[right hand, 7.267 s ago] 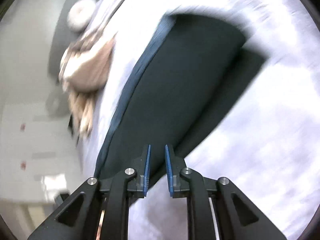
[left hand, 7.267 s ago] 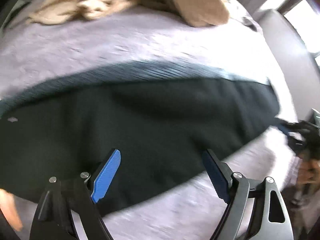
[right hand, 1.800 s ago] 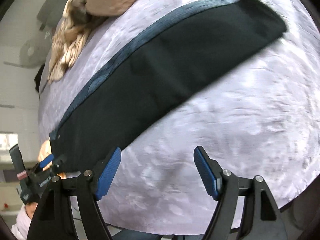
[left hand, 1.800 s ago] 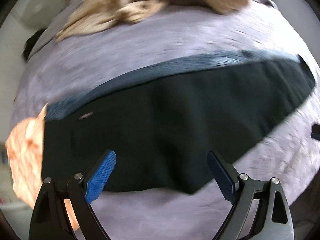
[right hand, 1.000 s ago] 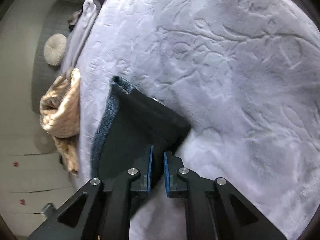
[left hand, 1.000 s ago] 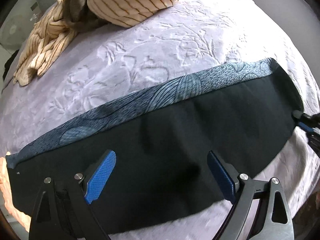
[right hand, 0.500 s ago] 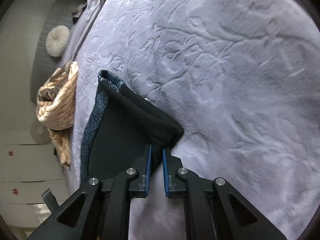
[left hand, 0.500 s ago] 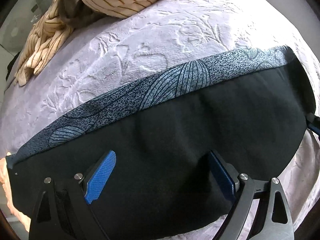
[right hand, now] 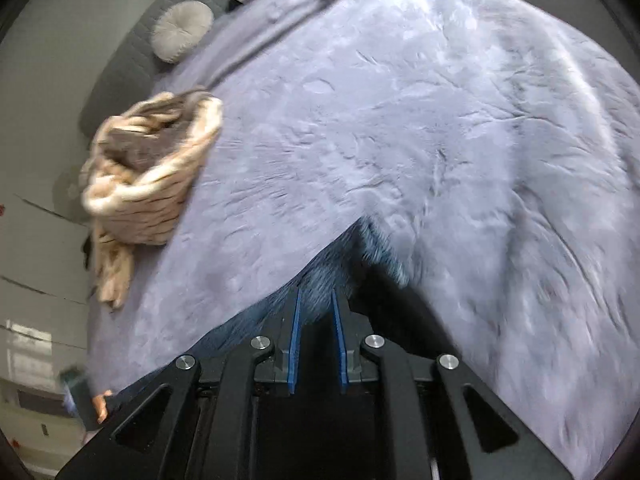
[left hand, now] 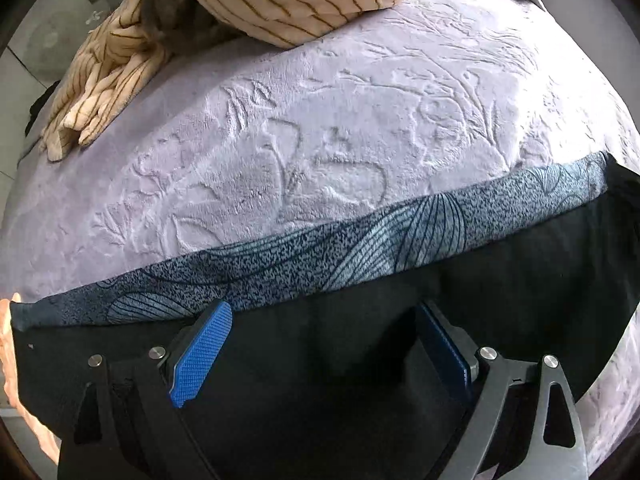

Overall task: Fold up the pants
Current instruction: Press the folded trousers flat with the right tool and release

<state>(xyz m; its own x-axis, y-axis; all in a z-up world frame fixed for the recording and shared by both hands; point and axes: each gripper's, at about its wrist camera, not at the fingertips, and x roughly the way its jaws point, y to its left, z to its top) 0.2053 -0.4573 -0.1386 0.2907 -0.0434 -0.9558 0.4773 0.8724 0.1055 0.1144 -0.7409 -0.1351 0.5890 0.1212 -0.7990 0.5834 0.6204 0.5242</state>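
Note:
The black pants (left hand: 500, 300) with a blue patterned side stripe (left hand: 360, 256) lie stretched across the lavender bed cover (left hand: 360, 120). My left gripper (left hand: 320, 340) is open, its blue pads low over the black fabric near the pants' middle. My right gripper (right hand: 315, 312) is shut on the end of the pants (right hand: 340, 276), with black and blue fabric pinched between its pads and lifted off the cover. The view there is blurred.
A heap of cream striped clothes (left hand: 248, 4) lies at the far side of the bed and also shows in the right wrist view (right hand: 148, 188). A round grey cushion (right hand: 182, 30) leans on the headboard. The bed edge drops off at the left.
My right gripper has lifted and carried the pinched pants end, and its view has swung. My left gripper has moved forward and lower over the pants.

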